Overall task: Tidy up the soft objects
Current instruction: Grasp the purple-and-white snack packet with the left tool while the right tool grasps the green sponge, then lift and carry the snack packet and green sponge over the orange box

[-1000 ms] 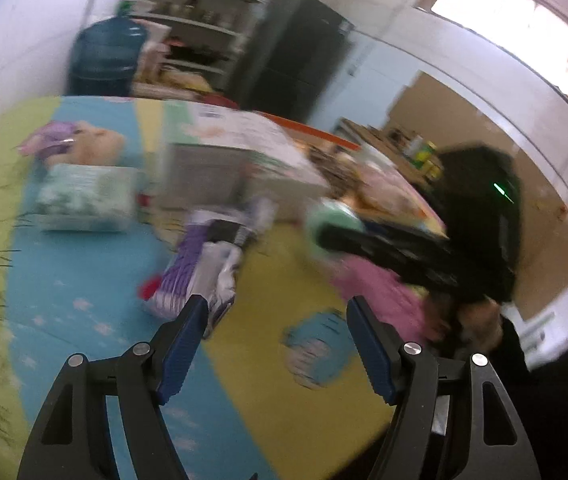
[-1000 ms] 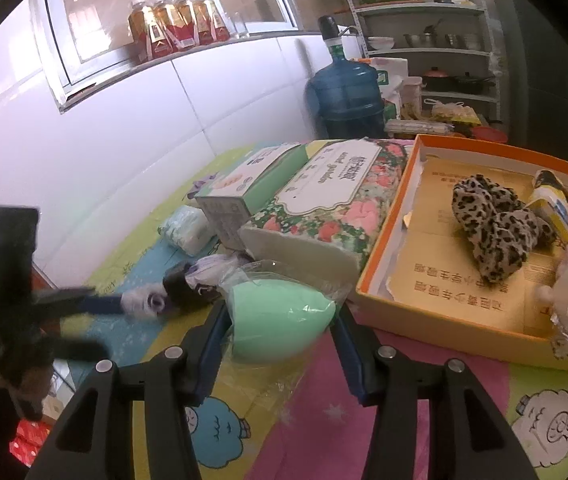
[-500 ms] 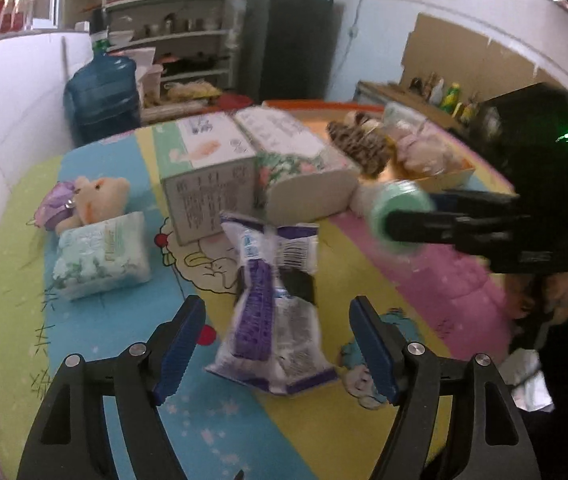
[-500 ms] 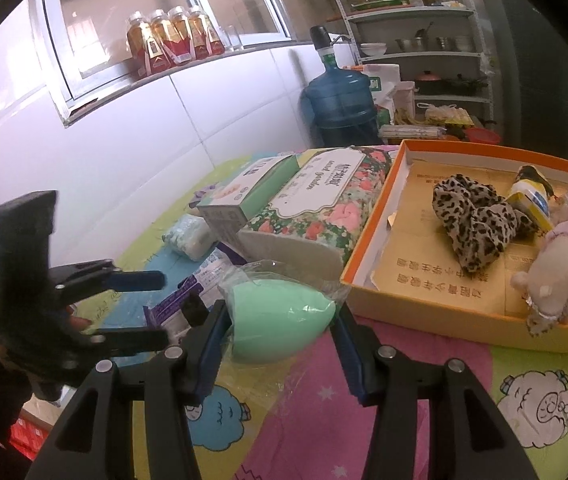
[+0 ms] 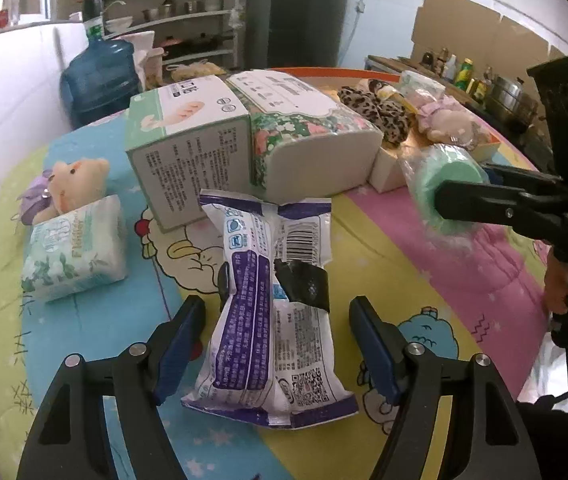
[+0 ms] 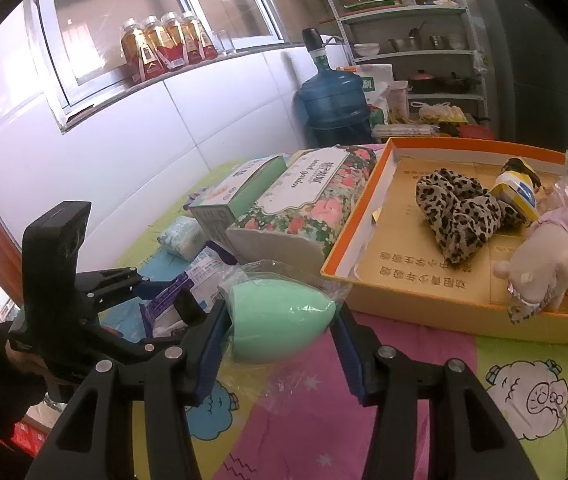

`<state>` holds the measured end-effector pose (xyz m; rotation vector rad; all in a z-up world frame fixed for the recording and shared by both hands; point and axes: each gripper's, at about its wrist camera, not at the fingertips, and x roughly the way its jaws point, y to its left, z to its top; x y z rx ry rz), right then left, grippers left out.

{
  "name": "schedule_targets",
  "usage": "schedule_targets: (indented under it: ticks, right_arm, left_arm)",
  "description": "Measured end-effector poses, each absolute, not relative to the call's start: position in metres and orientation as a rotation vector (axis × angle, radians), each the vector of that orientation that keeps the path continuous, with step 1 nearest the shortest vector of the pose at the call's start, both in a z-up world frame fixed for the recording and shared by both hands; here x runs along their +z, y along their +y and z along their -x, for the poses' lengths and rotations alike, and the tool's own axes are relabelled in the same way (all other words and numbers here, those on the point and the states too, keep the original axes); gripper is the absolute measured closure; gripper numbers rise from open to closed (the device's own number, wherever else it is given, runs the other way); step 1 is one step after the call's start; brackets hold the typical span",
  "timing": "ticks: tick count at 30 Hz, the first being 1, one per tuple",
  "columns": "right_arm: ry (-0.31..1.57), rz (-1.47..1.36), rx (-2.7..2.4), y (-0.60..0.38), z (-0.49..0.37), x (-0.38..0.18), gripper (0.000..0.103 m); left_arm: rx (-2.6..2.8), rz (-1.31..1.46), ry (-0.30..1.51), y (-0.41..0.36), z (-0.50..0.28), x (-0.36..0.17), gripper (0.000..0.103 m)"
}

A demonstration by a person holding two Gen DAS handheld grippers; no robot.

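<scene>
My right gripper is shut on a green sponge egg in a clear bag, held above the mat just short of the orange tray; the egg also shows in the left wrist view. My left gripper is open, its fingers either side of a purple and white packet lying on the mat; the packet also shows in the right wrist view. The tray holds a leopard-print cloth and a pink plush toy.
A green tissue box and a floral tissue pack stand mid-table. A small tissue pack and a plush bear lie at the left. A blue water bottle and shelves stand behind.
The left gripper has swung and moved in so that the purple packet now lies between its open fingers. The right gripper holds the green egg, drifting slightly towards the tray.
</scene>
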<state>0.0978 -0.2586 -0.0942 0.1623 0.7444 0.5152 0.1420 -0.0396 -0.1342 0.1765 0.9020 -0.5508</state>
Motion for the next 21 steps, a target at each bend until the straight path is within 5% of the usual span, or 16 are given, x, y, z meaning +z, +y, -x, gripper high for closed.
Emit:
schedule_targets:
  ticks: [7,21]
  right_arm:
    - [0.742,-0.162,0.523,-0.26,-0.096,-0.094,0.052]
    - [0.72,-0.144,0.525,-0.255,-0.088,-0.085,0.052]
  left_arm:
    - [-0.538,-0.129,0.863,-0.033,-0.137,-0.135,0.058]
    - [-0.524,0.0,0.803,-0.023,-0.116,-0.122,0.061]
